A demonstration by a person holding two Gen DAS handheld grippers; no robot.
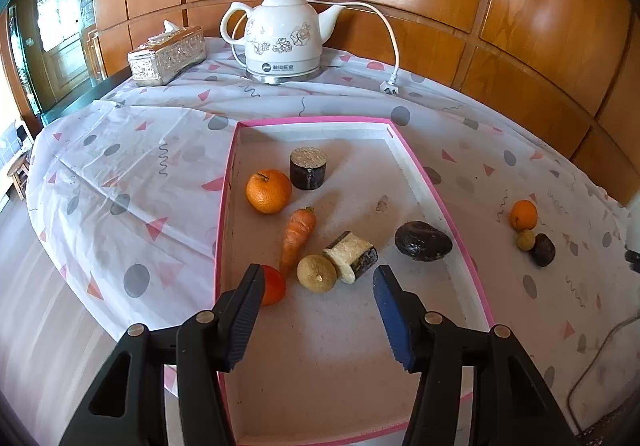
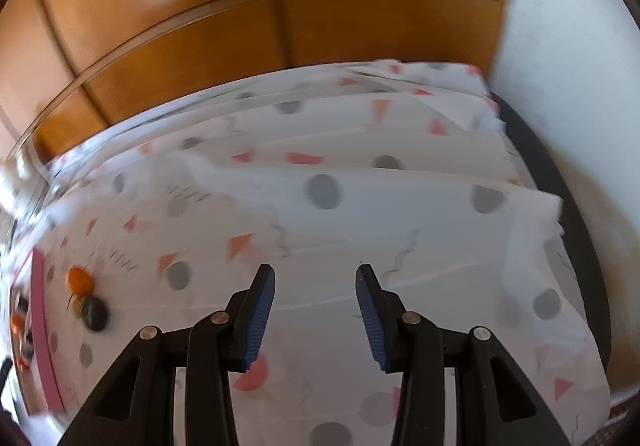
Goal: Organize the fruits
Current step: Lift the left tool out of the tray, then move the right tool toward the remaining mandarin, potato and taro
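A pink-rimmed tray [image 1: 416, 165] holds an orange [image 1: 268, 191], a dark cylinder [image 1: 307, 167], a carrot [image 1: 297, 238], a yellowish round fruit [image 1: 316, 273], a white cut piece with dark skin [image 1: 352, 256] and a dark oval fruit [image 1: 423, 241]. My left gripper [image 1: 319, 272] hangs open above the tray's near part, holding nothing; its left finger half hides a small red-orange fruit [image 1: 274, 284]. Right of the tray, on the cloth, lie another orange [image 1: 523, 214], a small yellowish fruit [image 1: 525, 240] and a dark fruit [image 1: 543, 250]. My right gripper [image 2: 315, 270] is open over bare cloth, that orange [image 2: 79, 281] far to its left.
A white floral electric kettle [image 1: 284, 35] and a tissue box [image 1: 168, 55] stand at the back of the table, with the kettle's plug [image 1: 390, 85] lying loose. Wood panelling closes off the far side. The patterned tablecloth [image 2: 360, 205] ends at the table's right edge.
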